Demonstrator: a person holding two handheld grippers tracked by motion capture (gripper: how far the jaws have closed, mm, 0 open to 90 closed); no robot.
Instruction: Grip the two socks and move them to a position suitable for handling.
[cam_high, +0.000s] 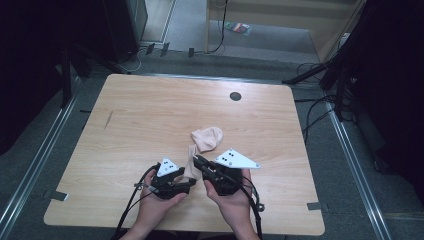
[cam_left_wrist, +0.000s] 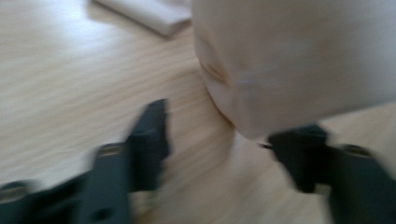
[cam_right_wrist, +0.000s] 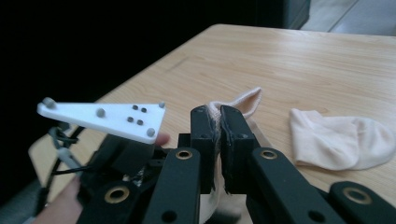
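Observation:
Two pale peach socks are on the wooden table (cam_high: 140, 120). One sock (cam_high: 208, 138) (cam_right_wrist: 341, 140) lies flat near the table's middle. The other sock (cam_high: 190, 162) (cam_right_wrist: 243, 100) is pinched at its cuff by my right gripper (cam_high: 197, 161) (cam_right_wrist: 220, 116), which is shut on it. Just to its left, my left gripper (cam_high: 186, 184) (cam_left_wrist: 229, 135) is open. The held sock (cam_left_wrist: 289, 60) hangs large and blurred just ahead of the open jaws, not gripped by them. The left gripper's white plate (cam_right_wrist: 105, 119) appears in the right gripper view.
A dark round grommet (cam_high: 235, 96) sits near the table's far edge. A small dark mark (cam_high: 108, 119) is on the left part of the top. Cables and dark stands surround the table on the floor.

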